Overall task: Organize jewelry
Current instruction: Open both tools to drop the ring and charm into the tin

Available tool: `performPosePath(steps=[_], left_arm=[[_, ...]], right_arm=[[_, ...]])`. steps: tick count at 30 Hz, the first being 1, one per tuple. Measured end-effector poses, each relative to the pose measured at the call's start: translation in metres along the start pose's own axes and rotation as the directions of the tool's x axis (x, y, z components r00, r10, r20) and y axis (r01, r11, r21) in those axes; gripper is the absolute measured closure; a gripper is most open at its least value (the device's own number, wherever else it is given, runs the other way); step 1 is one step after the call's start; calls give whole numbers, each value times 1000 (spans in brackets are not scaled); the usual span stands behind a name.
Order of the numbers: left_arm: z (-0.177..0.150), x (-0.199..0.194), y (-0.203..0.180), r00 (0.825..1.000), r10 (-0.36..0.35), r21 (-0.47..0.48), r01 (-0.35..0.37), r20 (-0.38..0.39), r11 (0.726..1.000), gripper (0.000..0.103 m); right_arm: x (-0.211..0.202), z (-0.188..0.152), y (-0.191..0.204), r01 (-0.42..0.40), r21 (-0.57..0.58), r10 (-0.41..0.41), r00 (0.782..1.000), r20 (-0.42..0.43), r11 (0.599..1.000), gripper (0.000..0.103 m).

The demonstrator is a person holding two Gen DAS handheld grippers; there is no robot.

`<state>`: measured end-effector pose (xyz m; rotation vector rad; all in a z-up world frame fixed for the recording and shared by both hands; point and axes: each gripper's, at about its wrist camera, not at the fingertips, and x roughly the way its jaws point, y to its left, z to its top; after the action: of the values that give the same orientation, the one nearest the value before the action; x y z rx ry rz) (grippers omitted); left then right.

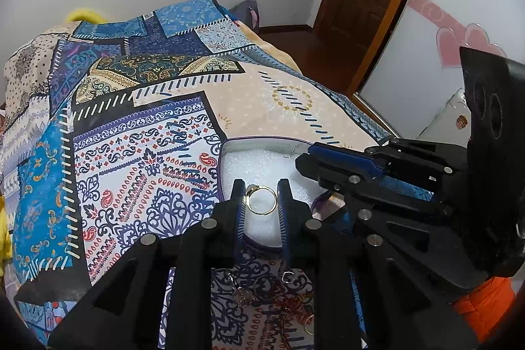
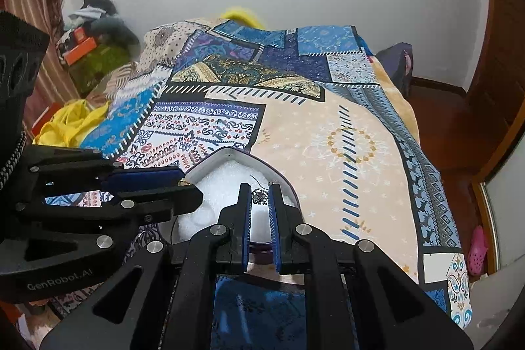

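1. A thin gold ring (image 1: pixel 261 199) is clamped between the blue ribbed pads of the left gripper (image 1: pixel 261 191), its round band held on edge above white foam.
2. A small tangled silver piece (image 2: pixel 260 196), dark and wiry, is pinched by the nearly closed jaws of the right gripper (image 2: pixel 260 197); what kind of jewelry it is cannot be told.
3. Both grippers are poised over a shallow jewelry box (image 1: pixel 226 144) with a thin metallic rim and rounded corners, lined with coarse white foam (image 1: pixel 259 168).
4. The right gripper is seen crossing the box's right side in the left wrist view, its black linkage close beside the left gripper.
5. Loose jewelry (image 1: pixel 288 304), gold-toned chains and small rings, is scattered on the bed just in front of the box.
6. The box is set on a patchwork bedspread (image 2: pixel 328 133) of blue, cream and paisley prints, with open fabric to its far side and the bed's edge falling away to a wooden floor (image 2: pixel 439 127) on the right.
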<state>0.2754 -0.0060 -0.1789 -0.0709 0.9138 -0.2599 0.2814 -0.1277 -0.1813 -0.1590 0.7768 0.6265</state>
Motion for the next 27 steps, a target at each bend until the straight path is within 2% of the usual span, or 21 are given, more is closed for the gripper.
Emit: performPosePath(steps=[7, 10, 12, 27], left_arm=[[-1, -4, 3, 1000, 0, -17, 1, 6, 1000, 85], [-2, -9, 4, 1000, -3, -22, 4, 10, 1000, 85], [-2, -14, 3, 1000, 4, -21, -3, 19, 1000, 85], [-16, -63, -4, 996, 62, -22, -61, 69, 998, 78]], right_arm=[[5, 0, -4, -9, 18, 10, 999, -33, 1000, 93], [3, 0, -5, -10, 28, 11, 999, -40, 1000, 89], [0, 0, -4, -7, 28, 8, 999, -34, 1000, 85], [-56, 0, 12, 35, 18, -36, 997, 61, 999, 82]])
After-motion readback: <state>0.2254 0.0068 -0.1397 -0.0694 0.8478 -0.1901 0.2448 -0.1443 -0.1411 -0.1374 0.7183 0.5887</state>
